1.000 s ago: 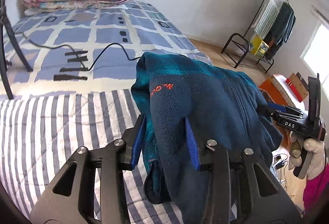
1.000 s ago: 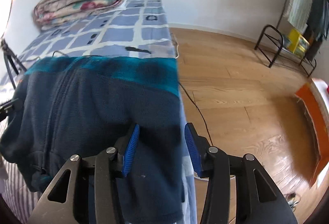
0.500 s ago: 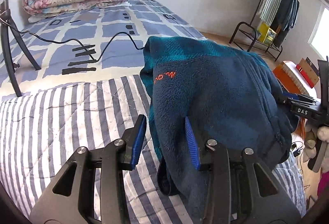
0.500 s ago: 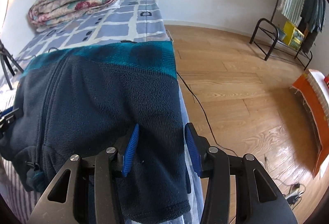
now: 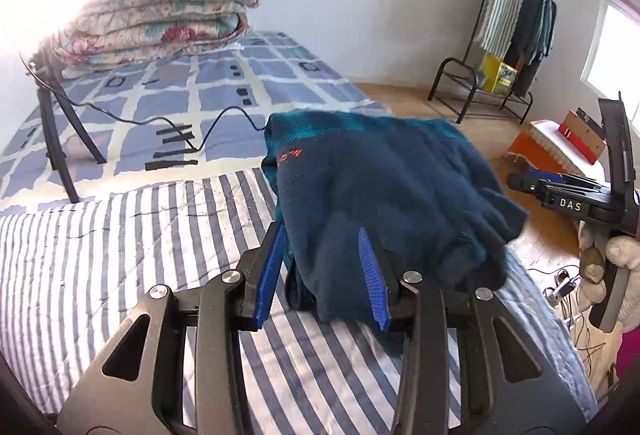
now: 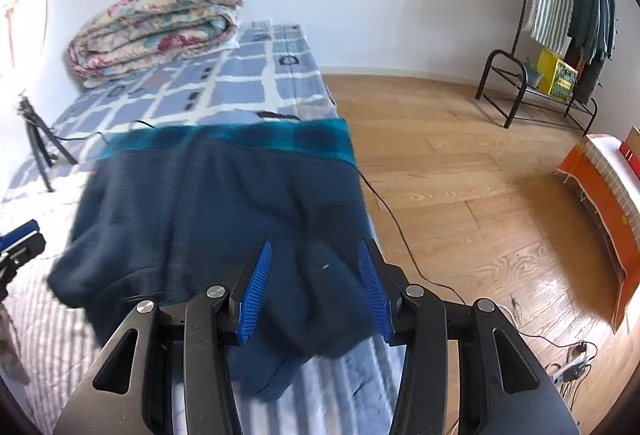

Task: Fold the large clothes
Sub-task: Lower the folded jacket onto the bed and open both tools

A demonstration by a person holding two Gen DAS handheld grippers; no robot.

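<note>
Striped bed cover (image 5: 120, 255) under folded navy fleece (image 5: 380, 195) at 12 o'clock; left gripper (image 5: 322, 271) and right gripper (image 6: 316, 291) tilt down, fingers apart, fleece between, grip unclear; gloved hand (image 5: 612, 271) at 3 o'clock

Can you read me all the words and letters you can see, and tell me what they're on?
"DAS": white letters on the right hand-held gripper.
Orange stitching on the dark blue fleece jacket: too blurred to read.
Markings on the yellow box on the black rack: too small to read.
</note>
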